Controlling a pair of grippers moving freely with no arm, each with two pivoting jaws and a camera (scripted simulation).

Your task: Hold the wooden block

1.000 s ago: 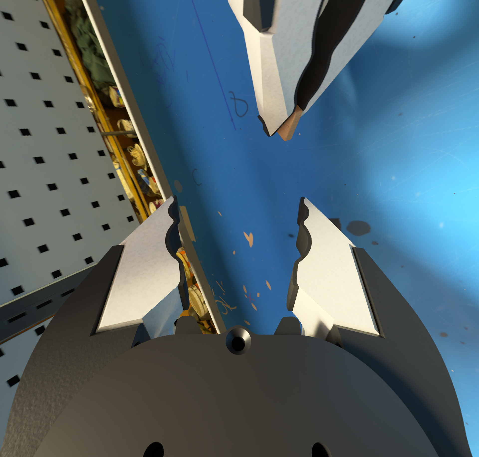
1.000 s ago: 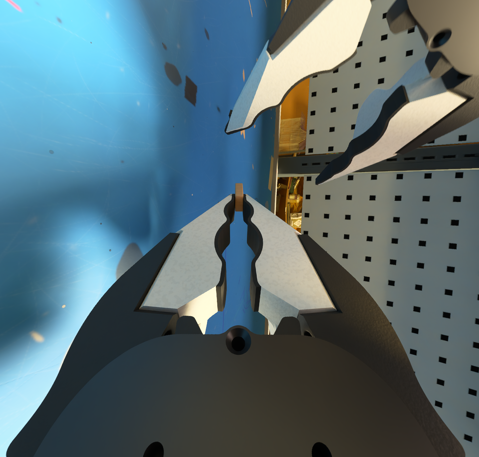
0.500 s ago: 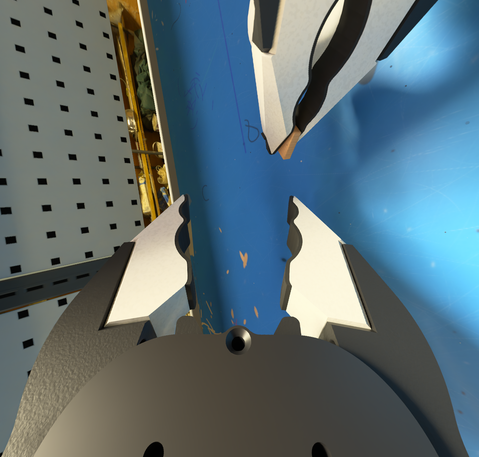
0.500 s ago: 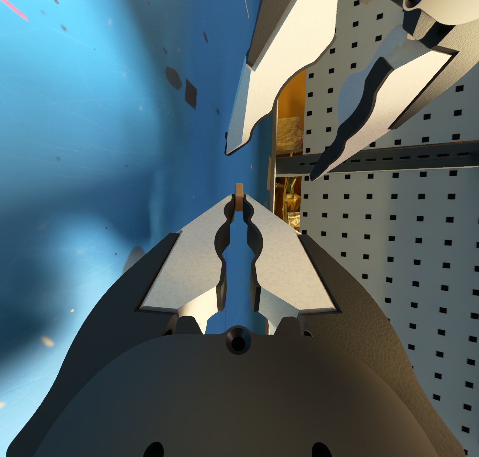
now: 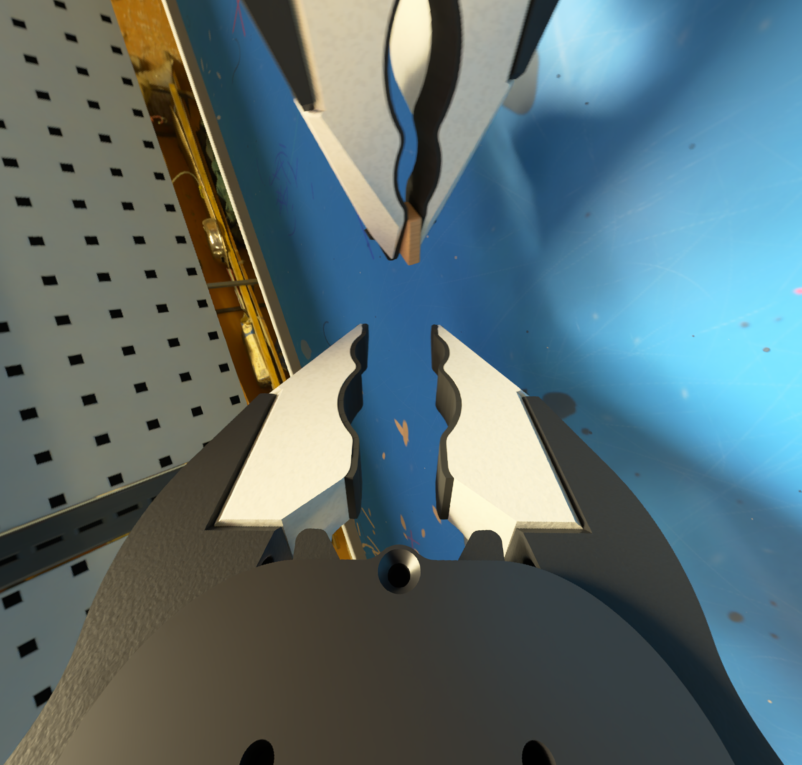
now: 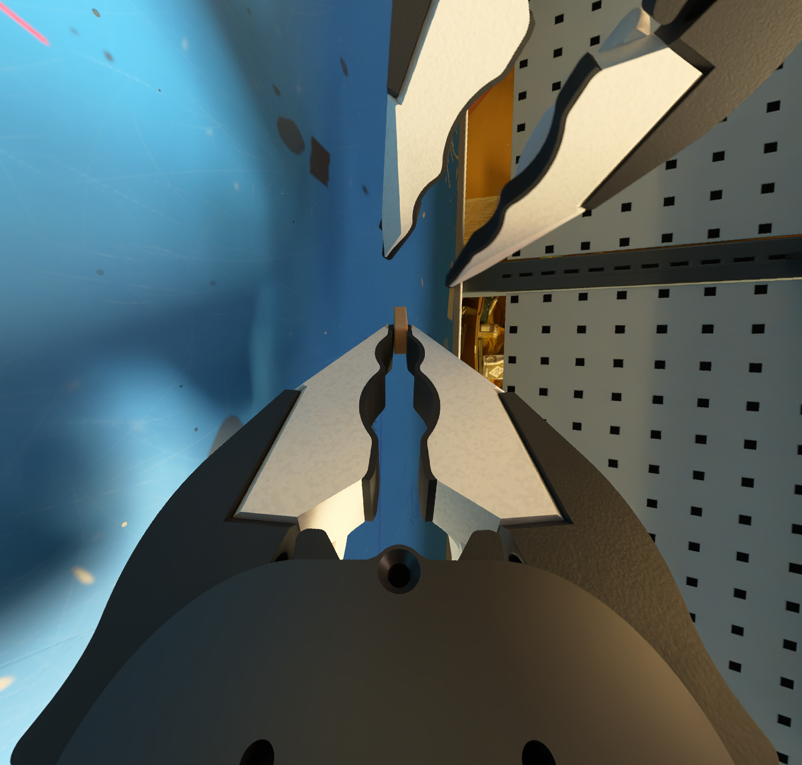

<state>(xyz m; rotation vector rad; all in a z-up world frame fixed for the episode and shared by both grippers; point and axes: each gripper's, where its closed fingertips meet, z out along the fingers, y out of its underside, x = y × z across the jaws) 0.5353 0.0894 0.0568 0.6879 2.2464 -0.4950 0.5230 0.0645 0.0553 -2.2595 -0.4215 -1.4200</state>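
the right gripper (image 6: 399,327) stays clenched on the wooden block (image 6: 400,330) at its fingertips, above the blue table (image 6: 152,223). the left gripper (image 5: 399,327) (jaws narrowed, still empty) has lined up facing it, seemingly ready to share the hold.

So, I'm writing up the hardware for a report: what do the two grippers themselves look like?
Both match. The left gripper and right gripper each have a dark charcoal, rough-textured body with a rounded front edge, a small round socket at its centre and two oval holes farther back. Each carries two pale off-white fingers that taper to points, with dark wavy inner edges. No cables or markings show.
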